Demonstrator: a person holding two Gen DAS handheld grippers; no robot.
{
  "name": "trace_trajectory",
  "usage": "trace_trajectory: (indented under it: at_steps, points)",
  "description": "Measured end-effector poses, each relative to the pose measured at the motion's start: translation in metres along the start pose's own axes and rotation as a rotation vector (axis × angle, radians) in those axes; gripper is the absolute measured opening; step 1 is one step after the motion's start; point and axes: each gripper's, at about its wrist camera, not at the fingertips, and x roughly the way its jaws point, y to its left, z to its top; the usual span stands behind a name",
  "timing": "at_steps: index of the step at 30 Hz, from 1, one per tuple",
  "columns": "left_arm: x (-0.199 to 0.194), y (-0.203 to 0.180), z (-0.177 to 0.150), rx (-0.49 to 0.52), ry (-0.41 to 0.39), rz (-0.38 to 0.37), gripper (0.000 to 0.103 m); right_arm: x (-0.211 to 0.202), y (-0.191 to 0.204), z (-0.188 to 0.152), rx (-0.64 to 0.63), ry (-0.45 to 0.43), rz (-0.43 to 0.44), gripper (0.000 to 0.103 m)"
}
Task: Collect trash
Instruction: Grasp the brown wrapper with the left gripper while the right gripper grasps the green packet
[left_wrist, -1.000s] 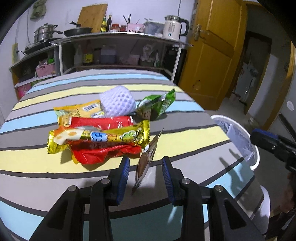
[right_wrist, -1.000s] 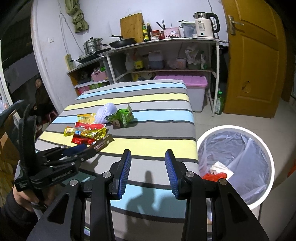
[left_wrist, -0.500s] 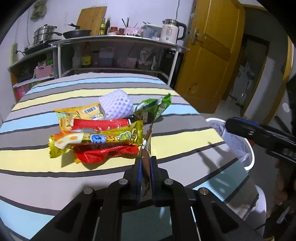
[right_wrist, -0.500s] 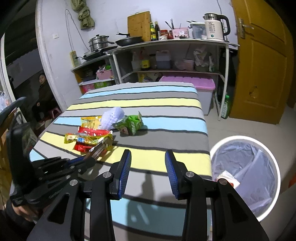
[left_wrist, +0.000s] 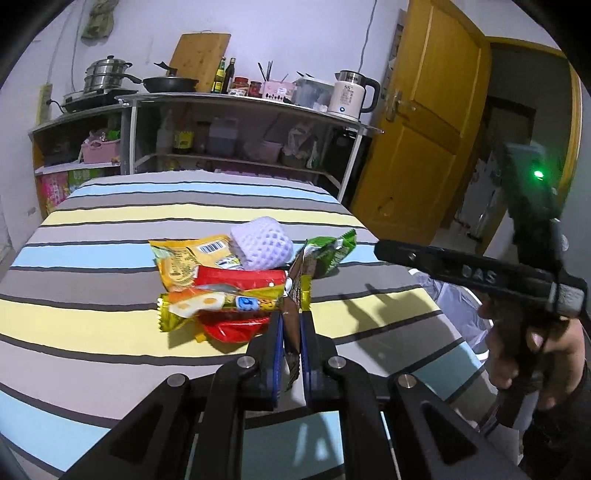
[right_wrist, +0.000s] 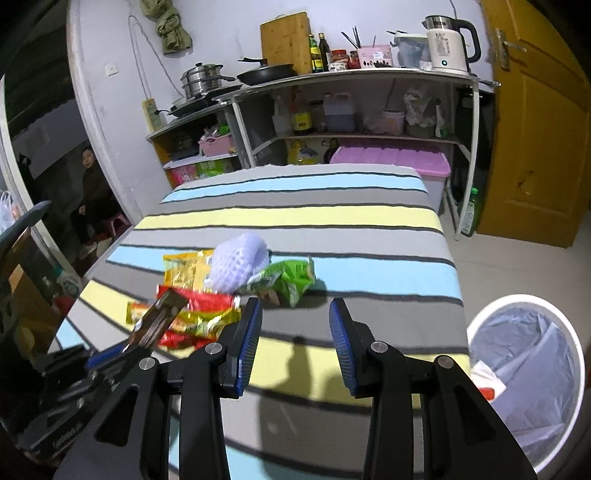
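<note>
Left gripper (left_wrist: 291, 332) fingers clamped on brown wrapper (left_wrist: 294, 291), held edge-up just above tabletop (left_wrist: 92, 325), near edge of wrapper pile (left_wrist: 225, 291). Right gripper (right_wrist: 295, 343) fingers apart, nothing between, over tabletop near green packet (right_wrist: 291, 277). Lined bin (right_wrist: 532, 369) on floor beside tabletop, some trash inside.

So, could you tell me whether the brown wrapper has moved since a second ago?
Yes. The brown wrapper, then on the striped cloth, is now pinched in the left gripper, lifted.

Glossy foil wrappers (left_wrist: 221, 299) lay on a matt striped cloth (left_wrist: 110, 229); the white foam net (left_wrist: 262, 245) looked soft, the bin liner (right_wrist: 532, 339) thin plastic.
</note>
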Motion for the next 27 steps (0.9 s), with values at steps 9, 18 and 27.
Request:
trace_trajectory:
  at_steps: [9, 18, 27]
  points:
    - [0.005, 0.009, 0.001, -0.005, 0.000, -0.013, 0.008, 0.036, -0.005, 0.020, 0.046, 0.039, 0.017, 0.039]
    - [0.013, 0.013, 0.000, -0.012, 0.013, -0.018, 0.008, 0.059, -0.007, 0.020, 0.047, 0.085, 0.038, 0.039]
    - [0.016, 0.013, 0.002, -0.012, 0.020, -0.017, 0.008, 0.057, -0.003, 0.016, 0.007, 0.075, 0.019, 0.024]
